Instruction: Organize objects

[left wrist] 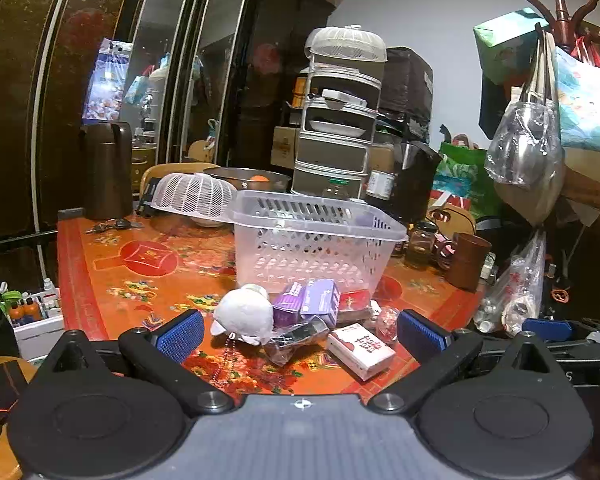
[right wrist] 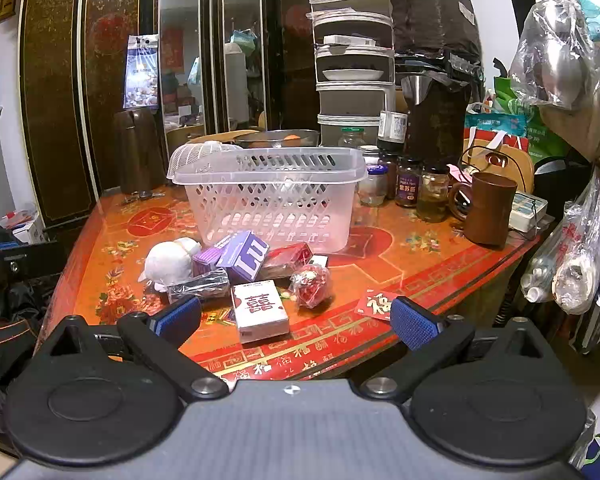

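A clear plastic basket [left wrist: 312,240] [right wrist: 272,200] stands empty on the red patterned table [left wrist: 140,280] [right wrist: 420,264]. In front of it lies a pile: a white plush toy [left wrist: 246,314] [right wrist: 170,260], purple boxes [left wrist: 308,300] [right wrist: 240,256], a white box with red characters [left wrist: 360,350] [right wrist: 260,312], a red box [right wrist: 288,258], a dark wrapped item [left wrist: 296,336] [right wrist: 198,286] and a red wrapped ball [left wrist: 386,322] [right wrist: 312,284]. My left gripper [left wrist: 300,334] is open and empty, just short of the pile. My right gripper [right wrist: 296,320] is open and empty at the table's front edge.
A brown mug [right wrist: 488,214] and several jars [right wrist: 408,184] stand right of the basket. A white mesh cover [left wrist: 192,196], a metal bowl [left wrist: 252,178], a dark flask [left wrist: 108,168] and a tiered food rack [left wrist: 340,120] stand behind. A red envelope [right wrist: 376,302] lies near the front edge. Bags [right wrist: 572,256] hang at the right.
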Motion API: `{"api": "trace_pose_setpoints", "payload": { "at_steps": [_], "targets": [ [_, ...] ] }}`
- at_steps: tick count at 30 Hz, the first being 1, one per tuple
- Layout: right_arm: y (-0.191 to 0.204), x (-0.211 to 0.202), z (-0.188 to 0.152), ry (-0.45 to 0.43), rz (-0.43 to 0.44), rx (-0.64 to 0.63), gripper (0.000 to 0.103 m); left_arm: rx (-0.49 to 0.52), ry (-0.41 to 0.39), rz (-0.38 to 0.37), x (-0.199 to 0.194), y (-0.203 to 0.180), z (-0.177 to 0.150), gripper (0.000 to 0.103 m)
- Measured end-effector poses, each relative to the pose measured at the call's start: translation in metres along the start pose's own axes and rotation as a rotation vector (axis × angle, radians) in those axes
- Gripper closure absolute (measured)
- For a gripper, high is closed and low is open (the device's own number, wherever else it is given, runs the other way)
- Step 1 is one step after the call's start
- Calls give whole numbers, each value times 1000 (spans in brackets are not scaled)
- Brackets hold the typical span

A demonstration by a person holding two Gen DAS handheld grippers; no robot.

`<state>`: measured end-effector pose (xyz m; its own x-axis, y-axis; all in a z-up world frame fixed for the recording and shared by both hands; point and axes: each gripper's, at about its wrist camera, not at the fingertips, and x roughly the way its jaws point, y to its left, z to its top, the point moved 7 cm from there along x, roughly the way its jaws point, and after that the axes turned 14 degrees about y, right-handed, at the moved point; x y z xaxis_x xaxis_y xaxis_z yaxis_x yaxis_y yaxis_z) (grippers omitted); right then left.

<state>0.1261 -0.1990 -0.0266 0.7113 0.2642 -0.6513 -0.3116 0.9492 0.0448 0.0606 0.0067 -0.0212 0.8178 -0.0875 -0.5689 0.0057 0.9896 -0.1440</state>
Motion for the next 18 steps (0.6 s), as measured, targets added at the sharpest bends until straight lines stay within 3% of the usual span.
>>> {"api": "trace_pose_setpoints", "payload": {
  "at_steps": [18],
  "targets": [
    [2, 1, 1, 6, 8, -3, 0, -8, 15, -6, 3, -4, -4, 0]
  ]
}}
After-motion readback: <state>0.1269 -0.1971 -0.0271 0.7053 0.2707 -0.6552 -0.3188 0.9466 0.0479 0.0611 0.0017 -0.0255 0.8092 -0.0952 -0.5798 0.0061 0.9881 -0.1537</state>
